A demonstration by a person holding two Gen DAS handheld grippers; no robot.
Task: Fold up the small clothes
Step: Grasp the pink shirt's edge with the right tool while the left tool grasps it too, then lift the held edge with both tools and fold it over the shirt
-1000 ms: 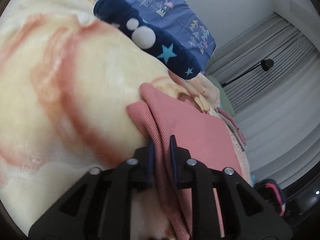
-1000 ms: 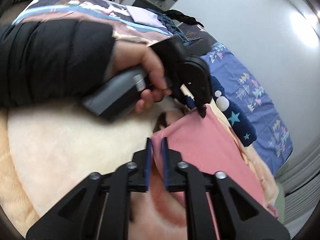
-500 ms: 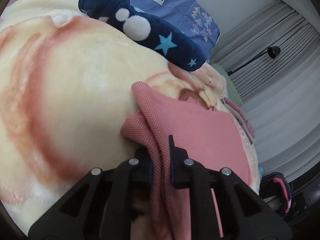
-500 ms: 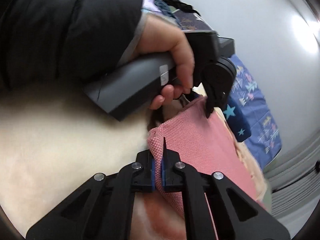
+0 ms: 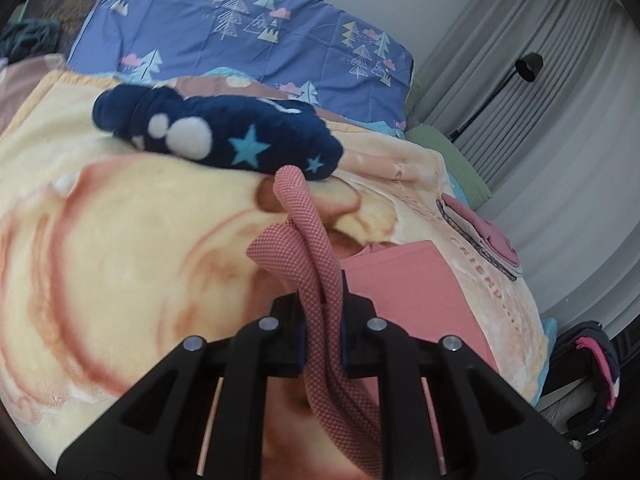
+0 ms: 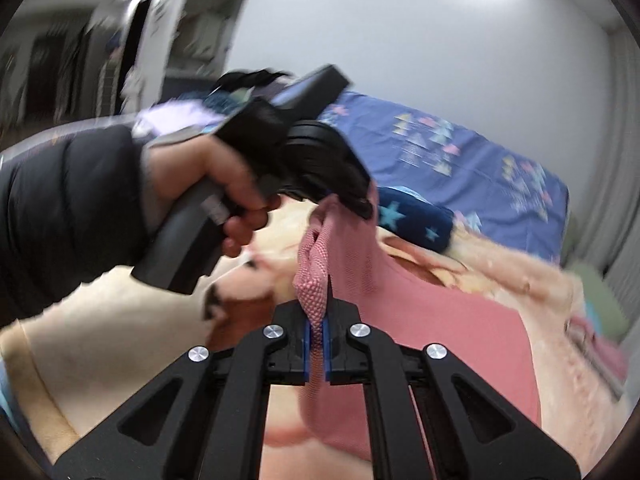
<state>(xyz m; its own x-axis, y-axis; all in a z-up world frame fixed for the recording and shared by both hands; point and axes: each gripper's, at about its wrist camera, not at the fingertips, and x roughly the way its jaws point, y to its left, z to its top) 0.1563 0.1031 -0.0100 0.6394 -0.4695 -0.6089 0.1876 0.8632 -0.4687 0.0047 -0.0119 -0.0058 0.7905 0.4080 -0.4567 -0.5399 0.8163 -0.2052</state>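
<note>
Off the blanket (image 5: 120,240), both tools (image 5: 322,300) (image 6: 317,334) have lifted the clamped pink garment (image 5: 400,280).

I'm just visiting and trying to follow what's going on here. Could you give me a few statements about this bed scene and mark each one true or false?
1. Both handheld grippers are clamped on the pink knitted garment. True: the left gripper and the right gripper each pinch a bunched edge.
2. The pink garment lies completely flat. False: its gripped edge is raised off the cream and orange fleece blanket.
3. A navy plush item with stars lies on the blanket beyond the garment. True.
4. The bedding with the tree pattern is green. False: it is blue.
5. The hand holding the left gripper wears a glove. False: it is bare, with a black sleeve.
</note>
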